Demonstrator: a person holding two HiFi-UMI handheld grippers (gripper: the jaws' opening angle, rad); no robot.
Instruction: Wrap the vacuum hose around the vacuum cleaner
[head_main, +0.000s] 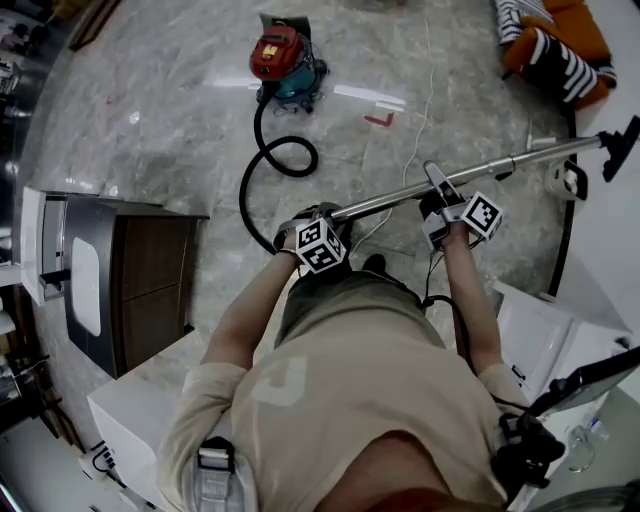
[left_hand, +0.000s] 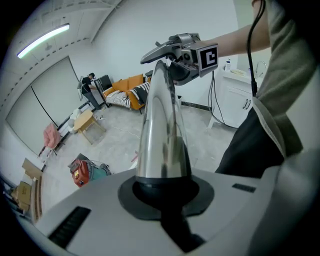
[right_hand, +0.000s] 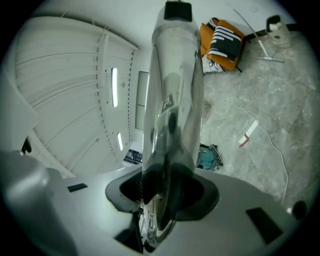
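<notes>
Chrome wand is clamped by left gripper and right gripper; walk it level toward the vacuum cleaner at twelve o'clock, keeping the apparently slack hose untangled.

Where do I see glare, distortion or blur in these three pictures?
Head view: wide-angle bending at the edges, white glare streaks on the marble floor near the vacuum cleaner. Left gripper view: fisheye with dark corners; the metal tube looms large and mirrors the room. Right gripper view: same fisheye; the metal tube shows smeared reflections, soft near the lens.
</notes>
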